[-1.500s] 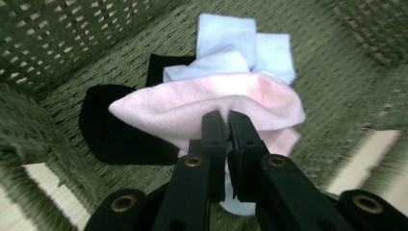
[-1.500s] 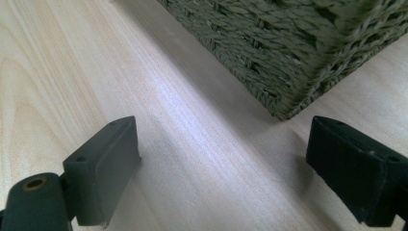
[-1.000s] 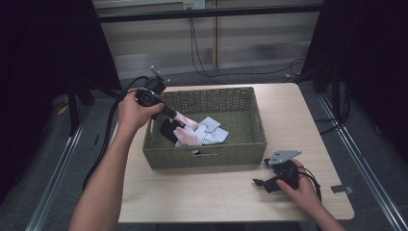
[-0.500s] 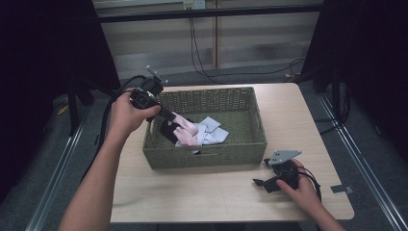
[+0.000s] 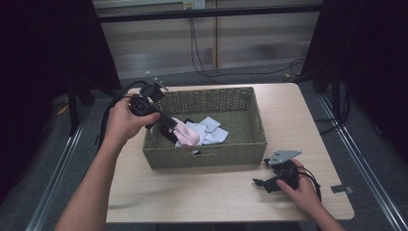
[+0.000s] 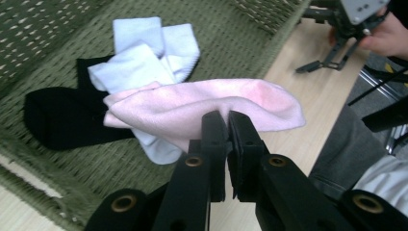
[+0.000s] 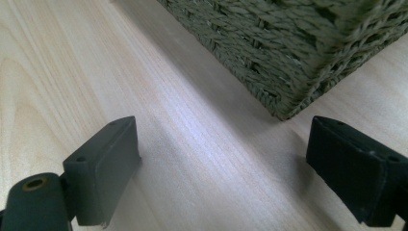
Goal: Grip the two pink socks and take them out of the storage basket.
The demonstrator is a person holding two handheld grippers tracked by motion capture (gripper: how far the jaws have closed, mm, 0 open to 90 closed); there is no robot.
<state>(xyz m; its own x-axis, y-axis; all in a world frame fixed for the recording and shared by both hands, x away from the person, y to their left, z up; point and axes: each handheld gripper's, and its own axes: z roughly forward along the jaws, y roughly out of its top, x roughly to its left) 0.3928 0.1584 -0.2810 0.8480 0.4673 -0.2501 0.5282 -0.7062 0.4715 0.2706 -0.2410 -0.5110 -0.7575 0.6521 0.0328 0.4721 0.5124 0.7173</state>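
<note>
A green woven basket (image 5: 211, 155) stands mid-table. My left gripper (image 5: 168, 126) reaches in over its left rim and is shut on a pink sock (image 5: 185, 134), lifted above the basket floor. In the left gripper view the jaws pinch the pink sock (image 6: 207, 107) at its near edge. Beneath it lie white socks (image 6: 144, 53) and a black sock (image 6: 57, 115). My right gripper (image 5: 263, 173) rests on the table at the front right, open, facing the basket's corner (image 7: 288, 72) with nothing between its fingers (image 7: 103, 166).
The wooden table (image 5: 192, 197) has bare room in front of the basket. A strip of tape (image 5: 344, 188) marks its right edge. Cables (image 5: 202, 53) hang behind the table. Dark curtains stand at both sides.
My left gripper has risen and drawn back toward the basket's left rim, with the pink sock in it. The right gripper has stayed put.
</note>
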